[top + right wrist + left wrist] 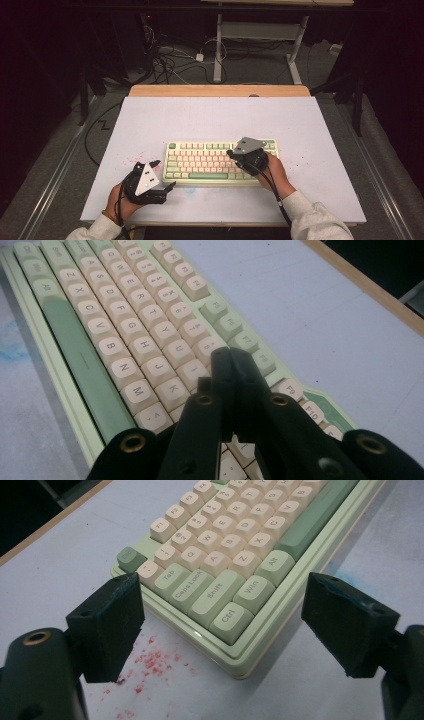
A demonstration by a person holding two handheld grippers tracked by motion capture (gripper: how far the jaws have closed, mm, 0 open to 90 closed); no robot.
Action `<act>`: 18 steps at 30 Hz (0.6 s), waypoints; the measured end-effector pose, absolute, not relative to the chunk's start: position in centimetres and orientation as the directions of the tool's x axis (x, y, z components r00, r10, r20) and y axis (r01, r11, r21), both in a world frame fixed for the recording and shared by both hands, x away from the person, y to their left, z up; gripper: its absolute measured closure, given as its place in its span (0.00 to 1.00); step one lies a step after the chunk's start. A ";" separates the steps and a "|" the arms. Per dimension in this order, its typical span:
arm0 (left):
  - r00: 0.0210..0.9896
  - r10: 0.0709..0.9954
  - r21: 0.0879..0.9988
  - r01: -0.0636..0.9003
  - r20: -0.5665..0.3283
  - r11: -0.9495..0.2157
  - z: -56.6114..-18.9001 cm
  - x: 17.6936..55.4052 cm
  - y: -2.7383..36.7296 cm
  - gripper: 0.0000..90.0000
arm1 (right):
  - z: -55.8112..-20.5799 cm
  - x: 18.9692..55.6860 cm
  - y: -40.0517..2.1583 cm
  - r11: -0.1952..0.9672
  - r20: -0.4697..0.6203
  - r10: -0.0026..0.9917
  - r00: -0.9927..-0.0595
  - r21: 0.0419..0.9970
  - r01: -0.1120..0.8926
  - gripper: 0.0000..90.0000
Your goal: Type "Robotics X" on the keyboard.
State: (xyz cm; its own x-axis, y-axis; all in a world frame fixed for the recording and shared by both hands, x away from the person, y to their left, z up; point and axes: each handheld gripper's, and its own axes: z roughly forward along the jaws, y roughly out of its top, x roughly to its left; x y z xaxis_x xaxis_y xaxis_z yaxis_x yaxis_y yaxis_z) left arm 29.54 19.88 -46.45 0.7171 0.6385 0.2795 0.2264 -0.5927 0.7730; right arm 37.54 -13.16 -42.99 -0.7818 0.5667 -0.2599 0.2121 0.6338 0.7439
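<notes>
- My right tool [231, 357], jaws pressed together with nothing between them, hovers over the right-hand keys of the pale green and cream plastic keyboard [221, 161], which lies flat on the white desk [220, 117]. The blunt tip is wide; I judge it could strike two keys at once.
- My left tool [220, 625], jaws spread, sits just off the keyboard's left near corner; drifting in, it could nudge the keyboard askew.

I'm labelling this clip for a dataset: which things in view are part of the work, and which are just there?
In the work:
- keyboard
- right gripper, shut, over the keys
- left gripper, open, beside the keyboard

Just there:
- red specks on the table
- floor cables
</notes>
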 end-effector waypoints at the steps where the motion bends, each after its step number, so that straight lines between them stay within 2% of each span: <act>1: 0.717 0.638 0.773 0.226 0.280 -0.593 -46.4 29.5 19.9 0.19 | -42.9 37.5 -13.3 0.630 -0.260 0.567 -0.781 0.748 0.209 1.00; 9: 0.716 0.641 0.774 0.228 0.277 -0.590 -46.4 29.6 19.9 0.19 | -42.2 36.7 -13.9 0.603 -0.254 0.569 -0.782 0.776 0.186 0.95; 11: 0.714 0.644 0.777 0.230 0.274 -0.586 -46.3 29.6 19.9 0.19 | -42.1 36.4 -14.0 0.595 -0.254 0.569 -0.782 0.784 0.178 0.88; 13: 0.712 0.646 0.778 0.232 0.273 -0.584 -46.3 29.6 19.9 0.19 | -42.0 36.1 -14.1 0.588 -0.255 0.564 -0.785 0.792 0.166 0.86; 15: 0.712 0.650 0.782 0.236 0.265 -0.577 -46.2 29.6 20.0 0.19 | -41.9 35.7 -14.4 0.582 -0.264 0.562 -0.784 0.799 0.148 0.76; 18: 0.707 0.656 0.784 0.241 0.262 -0.572 -46.2 29.6 20.1 0.19 | -41.7 35.2 -14.8 0.570 -0.270 0.560 -0.783 0.812 0.127 0.68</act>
State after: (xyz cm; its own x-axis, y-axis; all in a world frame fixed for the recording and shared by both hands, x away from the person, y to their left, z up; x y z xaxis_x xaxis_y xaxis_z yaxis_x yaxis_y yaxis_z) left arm 29.62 20.06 -46.16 0.7074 0.6564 0.2622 0.2407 -0.5724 0.7838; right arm 35.20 -14.84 -41.71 -0.7831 0.5601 -0.2701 0.1274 0.5697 0.8119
